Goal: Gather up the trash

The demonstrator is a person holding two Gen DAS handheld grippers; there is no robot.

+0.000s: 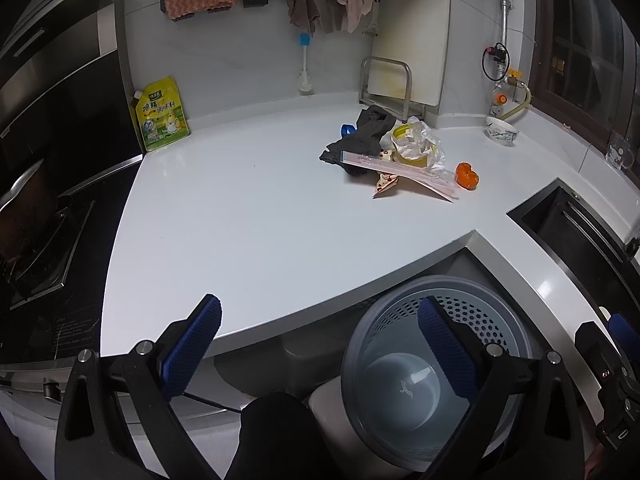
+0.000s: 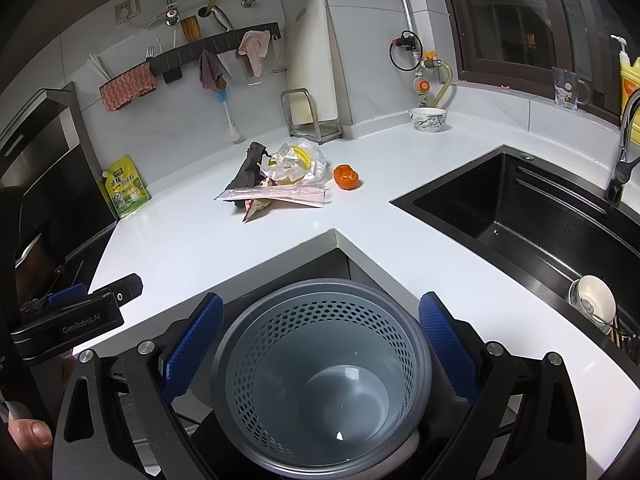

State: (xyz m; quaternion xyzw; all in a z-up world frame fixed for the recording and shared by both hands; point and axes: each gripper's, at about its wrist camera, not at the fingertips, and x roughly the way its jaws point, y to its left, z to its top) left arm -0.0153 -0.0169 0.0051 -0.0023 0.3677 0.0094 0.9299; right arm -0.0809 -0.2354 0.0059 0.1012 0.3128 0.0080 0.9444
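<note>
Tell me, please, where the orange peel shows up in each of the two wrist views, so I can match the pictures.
Left wrist view: the orange peel lies right of centre in the upper half, at the right end of the trash pile.
Right wrist view: the orange peel lies just above centre, again right of the trash pile.
Shared landmark: the grey perforated bin, low in both views, below the counter's inner corner.

Seasoning pouch [image 1: 162, 114], bowl [image 2: 428, 119], sink [image 2: 520, 216]
</note>
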